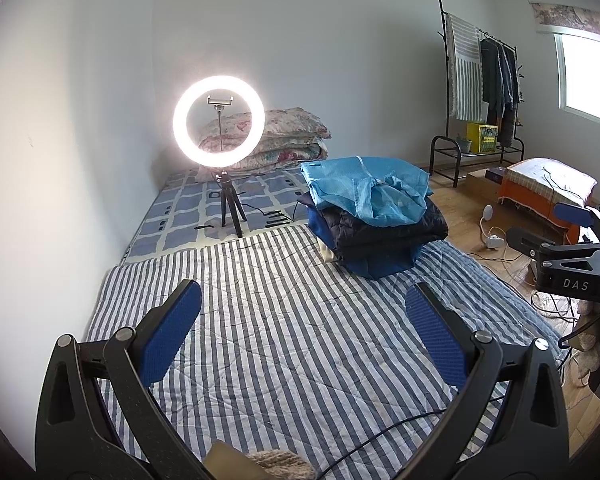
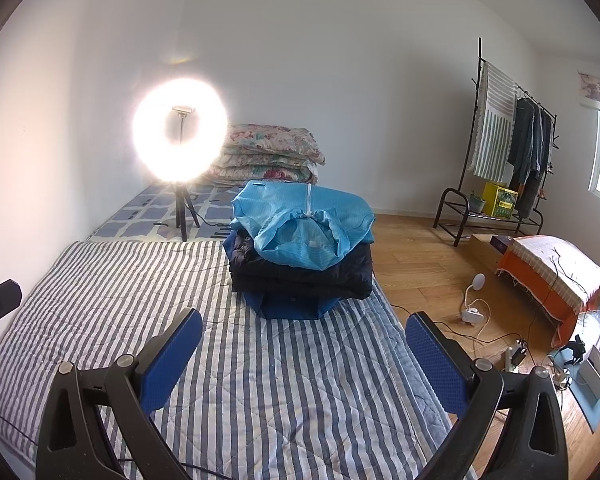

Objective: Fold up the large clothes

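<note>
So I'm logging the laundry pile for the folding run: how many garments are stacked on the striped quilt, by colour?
Light blue garment, top of the stack: 1
Dark navy padded garment, middle: 1
Royal blue garment, bottom: 1
Total: 3 visible layers on the striped quilt; anything hidden inside the stack cannot be counted.

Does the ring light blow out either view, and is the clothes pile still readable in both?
Left wrist view: the ring light glows bright but keeps its ring shape, phone clamp visible inside; the clothes pile is sharp. Right wrist view: the ring light blooms heavily, its outline smeared by glare, yet the clothes pile stays clear. Both show fisheye bending and dark corners.
</note>
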The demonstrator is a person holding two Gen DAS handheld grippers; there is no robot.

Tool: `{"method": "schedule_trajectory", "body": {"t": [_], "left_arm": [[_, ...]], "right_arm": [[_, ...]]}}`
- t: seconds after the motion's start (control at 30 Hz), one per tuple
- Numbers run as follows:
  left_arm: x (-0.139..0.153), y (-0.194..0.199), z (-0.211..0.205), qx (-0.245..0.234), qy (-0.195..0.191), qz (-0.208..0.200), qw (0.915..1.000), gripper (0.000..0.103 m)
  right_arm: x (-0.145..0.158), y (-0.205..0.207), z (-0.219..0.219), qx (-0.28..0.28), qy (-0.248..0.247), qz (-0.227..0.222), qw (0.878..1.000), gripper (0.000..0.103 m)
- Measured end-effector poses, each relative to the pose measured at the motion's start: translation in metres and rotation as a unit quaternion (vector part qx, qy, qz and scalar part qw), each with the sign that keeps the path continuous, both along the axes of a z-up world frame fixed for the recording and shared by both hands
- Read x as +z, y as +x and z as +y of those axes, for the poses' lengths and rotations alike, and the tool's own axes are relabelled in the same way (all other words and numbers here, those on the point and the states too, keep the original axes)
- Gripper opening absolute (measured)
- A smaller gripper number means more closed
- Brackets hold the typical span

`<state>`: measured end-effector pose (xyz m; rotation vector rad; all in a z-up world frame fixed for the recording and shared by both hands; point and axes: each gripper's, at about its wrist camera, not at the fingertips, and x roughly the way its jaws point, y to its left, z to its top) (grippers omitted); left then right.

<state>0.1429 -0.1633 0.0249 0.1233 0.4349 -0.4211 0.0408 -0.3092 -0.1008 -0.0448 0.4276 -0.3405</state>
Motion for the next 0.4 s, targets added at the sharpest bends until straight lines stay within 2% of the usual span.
{"method": "schedule_trajectory", "body": {"t": [0.4], "left_arm": [[-0.0003, 0.0014, 0.0044, 0.004, 0.003, -0.007, 1.0, 0.103]], "right_arm": [[-0.0016, 0.0002, -0.0007, 0.005, 0.001, 0.004, 1.0, 0.103]]}}
